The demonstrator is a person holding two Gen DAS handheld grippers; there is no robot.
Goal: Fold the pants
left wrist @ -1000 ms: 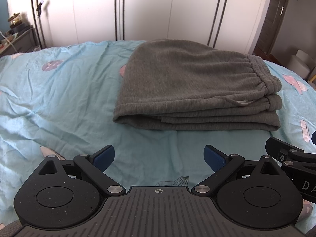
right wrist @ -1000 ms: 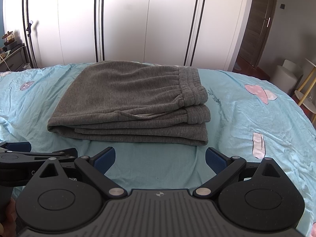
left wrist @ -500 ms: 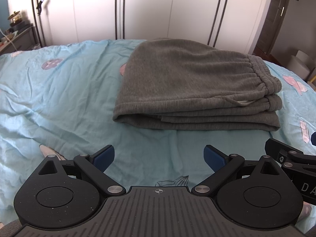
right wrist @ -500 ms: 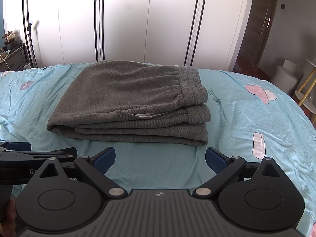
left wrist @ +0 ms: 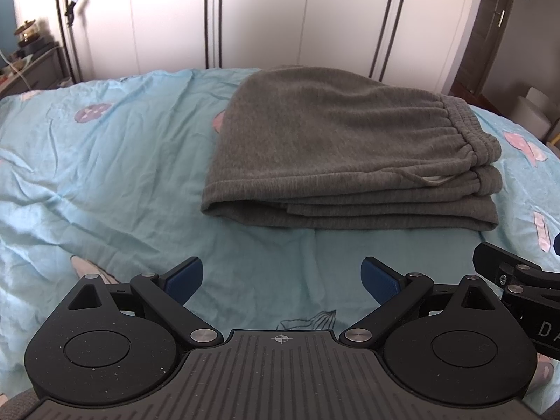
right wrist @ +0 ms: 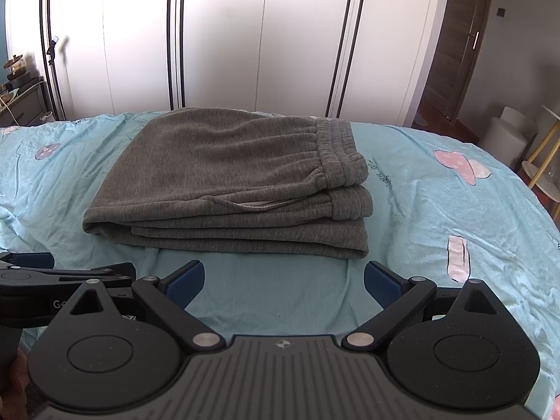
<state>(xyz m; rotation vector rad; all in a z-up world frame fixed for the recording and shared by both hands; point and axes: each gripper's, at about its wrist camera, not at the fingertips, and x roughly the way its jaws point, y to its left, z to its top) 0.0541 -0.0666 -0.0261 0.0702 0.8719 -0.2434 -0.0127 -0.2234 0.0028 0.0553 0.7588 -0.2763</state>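
Note:
Grey sweatpants (left wrist: 343, 154) lie folded in a stacked rectangle on the light blue bedsheet (left wrist: 105, 175), waistband at the right end. They also show in the right wrist view (right wrist: 231, 178). My left gripper (left wrist: 281, 276) is open and empty, held back from the stack's near edge, above bare sheet. My right gripper (right wrist: 284, 278) is open and empty, also short of the stack's near edge. Part of the right gripper shows at the right edge of the left wrist view, and the left gripper at the left edge of the right wrist view.
White wardrobe doors (right wrist: 224, 42) stand behind the bed. A dark dresser (left wrist: 31, 70) with small items is at the far left. A brown door (right wrist: 458, 45), a white stool (right wrist: 511, 133) and a gold-legged side table (right wrist: 542, 161) are at the right.

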